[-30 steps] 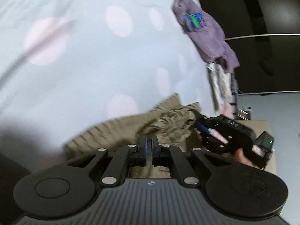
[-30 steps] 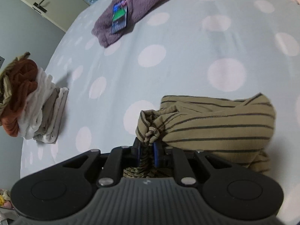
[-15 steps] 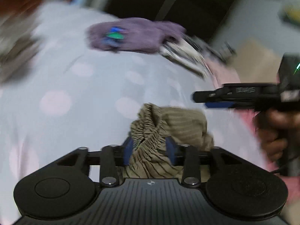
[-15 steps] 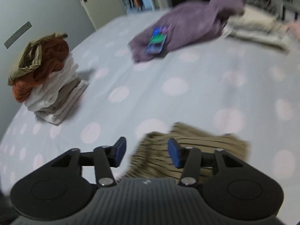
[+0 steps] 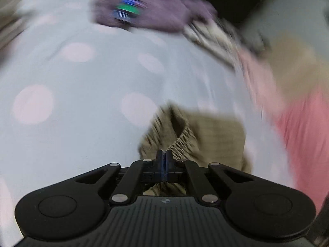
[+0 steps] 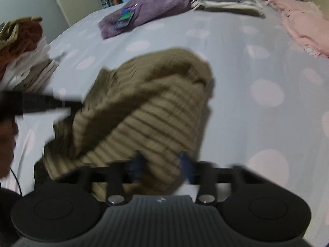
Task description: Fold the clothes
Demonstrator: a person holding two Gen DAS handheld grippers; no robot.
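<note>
An olive striped garment (image 6: pixel 160 103) is bunched up on the pale blue dotted bed sheet (image 6: pixel 246 61). In the left wrist view my left gripper (image 5: pixel 164 156) is shut on its gathered elastic edge (image 5: pixel 183 138), and the rest of the cloth (image 5: pixel 218 135) trails off to the right. In the right wrist view my right gripper (image 6: pixel 162 163) is open, with the near fold of the garment lying between its blue fingertips (image 6: pixel 137 162). The left gripper (image 6: pixel 67 105) shows there as a dark blur at the garment's left side, held by a hand (image 6: pixel 6 144).
A purple fleece (image 6: pixel 160 2) with a phone (image 6: pixel 124 18) on it lies at the far side. A stack of folded clothes (image 6: pixel 24 57) stands at the left. Cream folded items (image 6: pixel 226 2) and a pink blanket (image 6: pixel 304 24) lie at the back right.
My left gripper, open around the elastic edge half a second ago, has shut on it. My right gripper let go of the garment a second ago and has since moved low over it.
</note>
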